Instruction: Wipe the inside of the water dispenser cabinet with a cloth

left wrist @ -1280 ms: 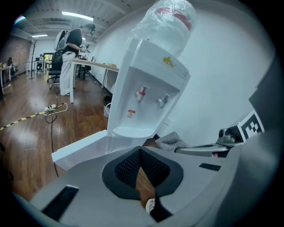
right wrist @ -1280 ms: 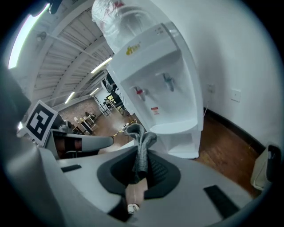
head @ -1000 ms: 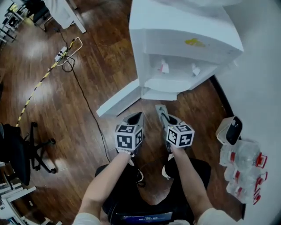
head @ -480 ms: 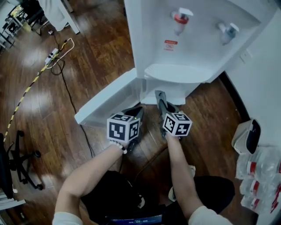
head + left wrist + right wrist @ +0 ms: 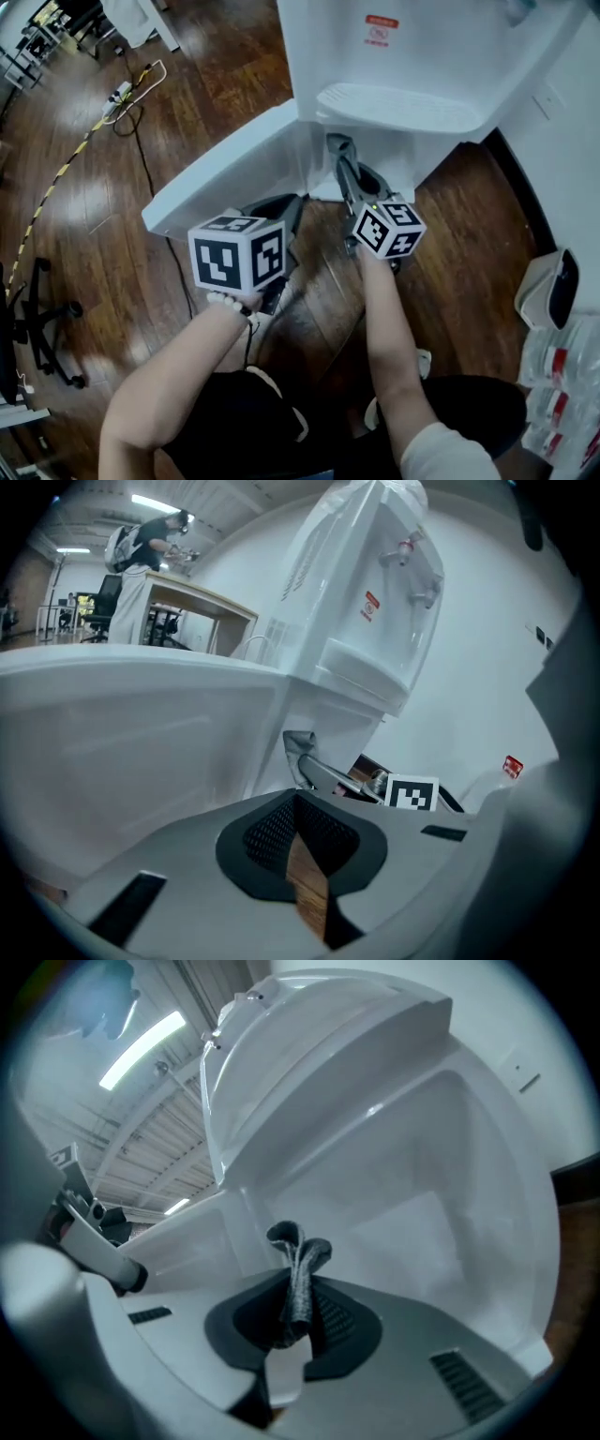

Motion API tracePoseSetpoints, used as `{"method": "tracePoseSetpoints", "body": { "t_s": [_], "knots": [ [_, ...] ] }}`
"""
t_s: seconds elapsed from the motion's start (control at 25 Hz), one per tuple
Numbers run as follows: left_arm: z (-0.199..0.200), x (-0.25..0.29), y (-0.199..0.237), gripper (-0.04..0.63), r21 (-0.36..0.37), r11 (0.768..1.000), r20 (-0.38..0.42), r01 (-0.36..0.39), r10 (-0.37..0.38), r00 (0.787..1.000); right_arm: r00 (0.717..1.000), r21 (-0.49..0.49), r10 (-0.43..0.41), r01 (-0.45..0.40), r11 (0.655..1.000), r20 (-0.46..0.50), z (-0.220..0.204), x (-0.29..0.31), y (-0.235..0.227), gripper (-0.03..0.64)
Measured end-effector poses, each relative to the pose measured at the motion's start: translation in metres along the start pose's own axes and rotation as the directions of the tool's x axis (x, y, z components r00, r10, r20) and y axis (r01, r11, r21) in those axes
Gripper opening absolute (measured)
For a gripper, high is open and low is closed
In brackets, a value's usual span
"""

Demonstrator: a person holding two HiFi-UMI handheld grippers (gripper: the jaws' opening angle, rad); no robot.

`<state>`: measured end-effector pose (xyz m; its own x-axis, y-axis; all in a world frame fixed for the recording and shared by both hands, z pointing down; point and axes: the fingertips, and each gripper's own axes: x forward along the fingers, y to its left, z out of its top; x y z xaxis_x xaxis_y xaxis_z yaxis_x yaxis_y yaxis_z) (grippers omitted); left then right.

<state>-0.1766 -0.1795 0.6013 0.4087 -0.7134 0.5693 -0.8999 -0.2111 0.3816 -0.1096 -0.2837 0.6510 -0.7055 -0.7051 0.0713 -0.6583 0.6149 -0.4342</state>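
Note:
The white water dispenser [image 5: 412,56] stands at the top of the head view, its lower cabinet door [image 5: 225,178] swung open to the left. My right gripper [image 5: 336,145] is shut on a grey cloth [image 5: 298,1269] and points into the cabinet opening just under the drip tray [image 5: 403,105]. In the right gripper view the cloth sticks up from the jaws in front of the white cabinet interior [image 5: 403,1213]. My left gripper [image 5: 289,204] is lower and to the left, beside the open door, jaws shut with nothing in them. The left gripper view shows the cloth [image 5: 298,747] and door [image 5: 122,733].
A power strip with cables [image 5: 127,94] lies on the wood floor at the upper left, an office chair [image 5: 28,309] at the left edge. A white bin [image 5: 553,286] and packed bottles [image 5: 562,384] sit by the right wall. A person [image 5: 141,541] stands at a far desk.
The head view has dropped closer to the dispenser. Both grippers have moved forward, and the right one with the cloth now reaches the cabinet opening beneath the drip tray.

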Motion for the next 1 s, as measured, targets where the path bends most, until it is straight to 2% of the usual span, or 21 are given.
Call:
{"method": "tracePoseSetpoints", "body": {
  "t_s": [0.24, 0.44, 0.6, 0.8, 1.0],
  "knots": [
    [0.018, -0.006, -0.01, -0.003, -0.01, 1.0, 0.041, -0.022, 0.022, 0.999, 0.986, -0.073, 0.061, -0.051, 0.996, 0.156, 0.033, 0.016, 0.005, 0.041],
    [0.005, -0.01, -0.014, -0.003, -0.058, 0.998, 0.009, -0.015, 0.016, 1.0, 0.975, -0.083, 0.083, -0.068, 0.994, 0.204, 0.058, 0.023, 0.008, 0.043],
    [0.008, -0.013, -0.014, -0.003, -0.08, 0.997, 0.021, -0.014, 0.016, 1.0, 0.968, -0.089, 0.091, -0.072, 0.993, 0.233, 0.074, 0.036, 0.01, 0.041],
    [0.004, -0.01, -0.007, -0.003, -0.099, 0.995, 0.009, -0.026, 0.027, 1.0, 0.965, -0.116, 0.103, -0.077, 0.99, 0.241, 0.078, 0.046, 0.02, 0.041],
    [0.001, -0.004, 0.001, -0.003, -0.112, 0.993, -0.001, -0.027, 0.027, 1.0, 0.992, -0.25, 0.053, -0.023, 0.968, 0.114, 0.051, 0.058, 0.011, 0.038]
  ]
}}
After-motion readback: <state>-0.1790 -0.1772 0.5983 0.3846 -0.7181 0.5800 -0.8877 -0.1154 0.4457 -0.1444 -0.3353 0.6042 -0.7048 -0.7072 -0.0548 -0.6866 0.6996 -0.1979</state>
